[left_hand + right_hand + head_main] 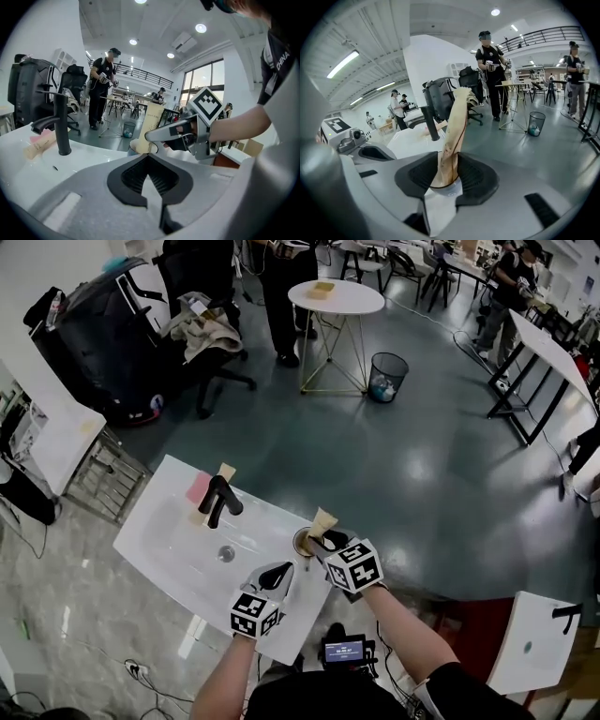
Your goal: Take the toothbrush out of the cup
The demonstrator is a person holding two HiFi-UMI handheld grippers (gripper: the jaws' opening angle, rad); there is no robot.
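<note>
Left gripper [278, 573]: nearest the person, over the front rim of the white sink [169, 531]. Fingers together, nothing between them. Well apart from the cup.

Right gripper [449, 176]: at the sink's right edge, fingers apart. The pads [476, 176] stand either side of the toothbrush [457, 126] without pressing on it.

Toothbrush: paper-wrapped, standing upright and slightly tilted in the cup [304, 542]. Its lower end sits in the gap between the right fingers; its top rises above them.

Count: one cup, one toothbrush in it, two grippers.

Farther back on the sink: one black faucet [220, 498], one pink item [199, 488] and one tan wrapped item [225, 472] beside it.

Beyond: one round table [336, 296], one waste bin [387, 377].
</note>
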